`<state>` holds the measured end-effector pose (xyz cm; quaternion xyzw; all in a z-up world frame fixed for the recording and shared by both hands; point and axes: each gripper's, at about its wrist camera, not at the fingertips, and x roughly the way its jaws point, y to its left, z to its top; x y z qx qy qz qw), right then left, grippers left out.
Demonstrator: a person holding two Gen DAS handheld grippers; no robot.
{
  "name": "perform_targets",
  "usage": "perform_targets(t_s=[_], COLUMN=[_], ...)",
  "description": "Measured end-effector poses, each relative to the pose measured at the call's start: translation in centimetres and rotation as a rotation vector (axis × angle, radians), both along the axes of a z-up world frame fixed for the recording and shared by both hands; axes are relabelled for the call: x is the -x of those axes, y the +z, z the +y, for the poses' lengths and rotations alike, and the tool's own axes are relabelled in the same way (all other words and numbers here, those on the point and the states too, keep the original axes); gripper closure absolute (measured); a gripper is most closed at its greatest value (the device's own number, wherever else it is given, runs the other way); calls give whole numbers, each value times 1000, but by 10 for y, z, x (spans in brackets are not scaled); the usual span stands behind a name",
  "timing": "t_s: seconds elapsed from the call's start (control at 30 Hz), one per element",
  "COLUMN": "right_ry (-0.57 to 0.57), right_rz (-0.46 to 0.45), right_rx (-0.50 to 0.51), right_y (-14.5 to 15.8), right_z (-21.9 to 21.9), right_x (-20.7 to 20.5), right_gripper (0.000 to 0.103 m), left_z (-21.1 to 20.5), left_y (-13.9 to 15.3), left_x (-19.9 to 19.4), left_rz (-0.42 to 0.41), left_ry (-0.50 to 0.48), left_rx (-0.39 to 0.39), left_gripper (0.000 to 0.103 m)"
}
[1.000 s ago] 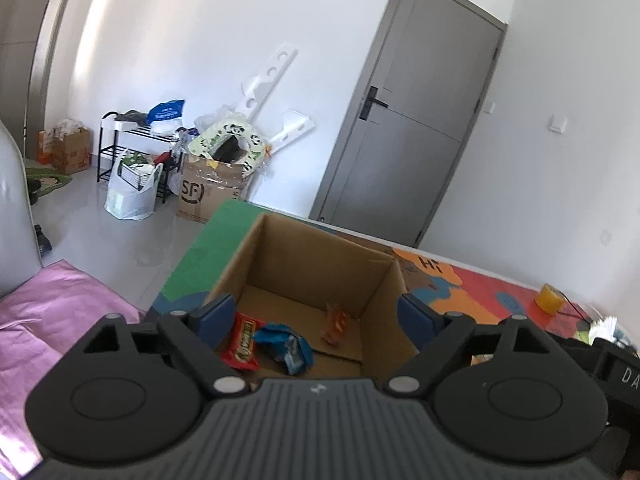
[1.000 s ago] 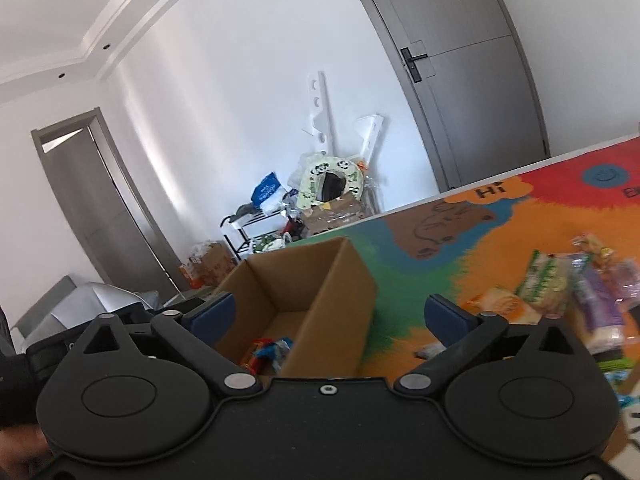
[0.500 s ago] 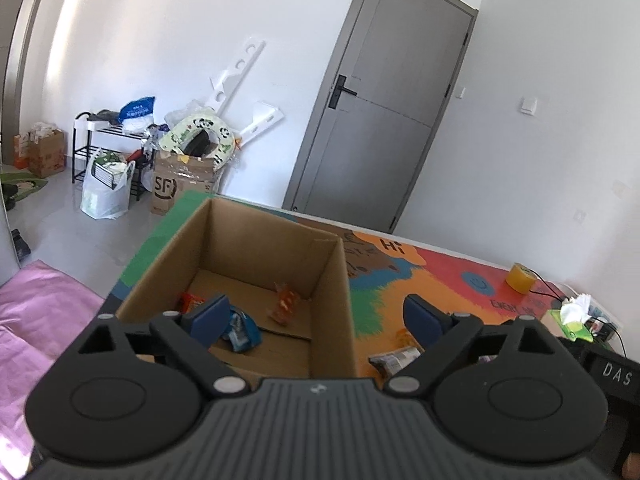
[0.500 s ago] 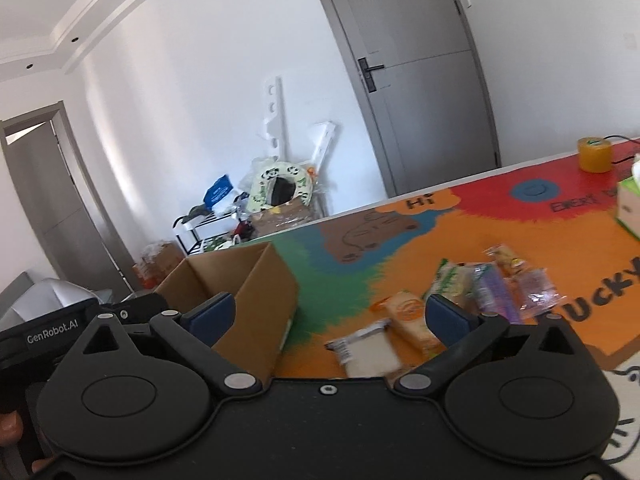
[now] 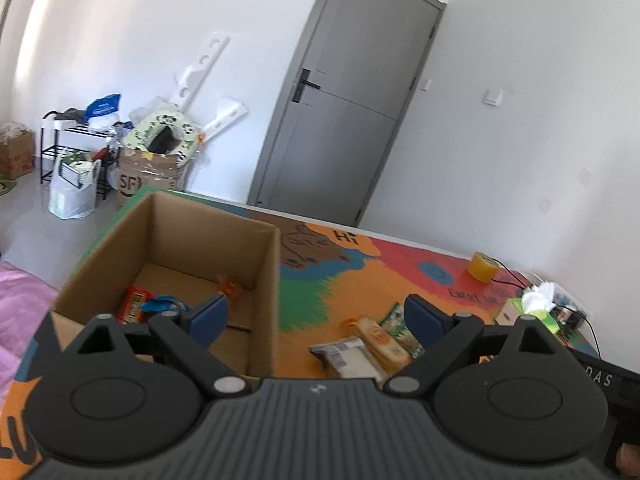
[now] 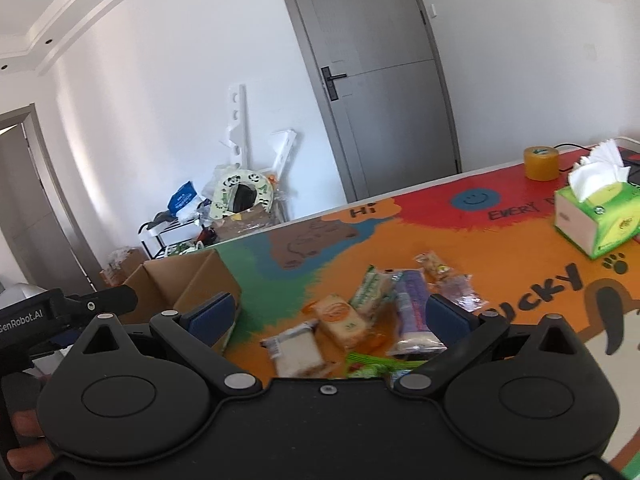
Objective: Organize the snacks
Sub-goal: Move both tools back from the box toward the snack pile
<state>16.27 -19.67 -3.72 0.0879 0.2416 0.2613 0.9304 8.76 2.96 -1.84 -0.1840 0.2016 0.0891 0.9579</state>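
An open cardboard box (image 5: 264, 272) (image 6: 208, 280) stands at the left end of a colourful table mat (image 5: 360, 280). Inside it lie a red packet (image 5: 134, 303), a blue packet (image 5: 162, 304) and a small orange one (image 5: 230, 286). To its right a heap of snack packets rests on the mat: a white sandwich pack (image 6: 298, 350), an orange pack (image 6: 340, 320), a green-white pack (image 6: 370, 288), a purple pack (image 6: 412, 312). My left gripper (image 5: 316, 316) is open and empty above the box's right wall. My right gripper (image 6: 328, 314) is open and empty above the heap.
A green tissue box (image 6: 596, 216) and a yellow tape roll (image 6: 541, 162) sit at the table's far right, with a cable behind. Beyond the table are a grey door (image 5: 352, 128), a shoe rack (image 5: 76, 152), bags and cartons on the floor. A pink cloth (image 5: 20, 300) lies left.
Both grippers have swung to the right: the box has slid leftward in each view and the snack heap has come between the right gripper's fingers. Both stay open and empty.
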Motion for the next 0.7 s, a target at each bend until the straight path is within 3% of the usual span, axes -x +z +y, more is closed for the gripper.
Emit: perform_targets(t_s=[0.6, 0.7], right_ry=[-33, -14], right_rz=[110, 127], right_rx=[-23, -9], right_y=[-51, -61], right_z=[-29, -25], right_x=[-32, -37], right_gripper=[1, 8], left_z=[-47, -50], left_y=[-38, -43], left_x=[-34, -40], left_rz=[40, 52], left_ry=[-118, -128], left_rx=[-14, -18], left_gripper=[10, 12])
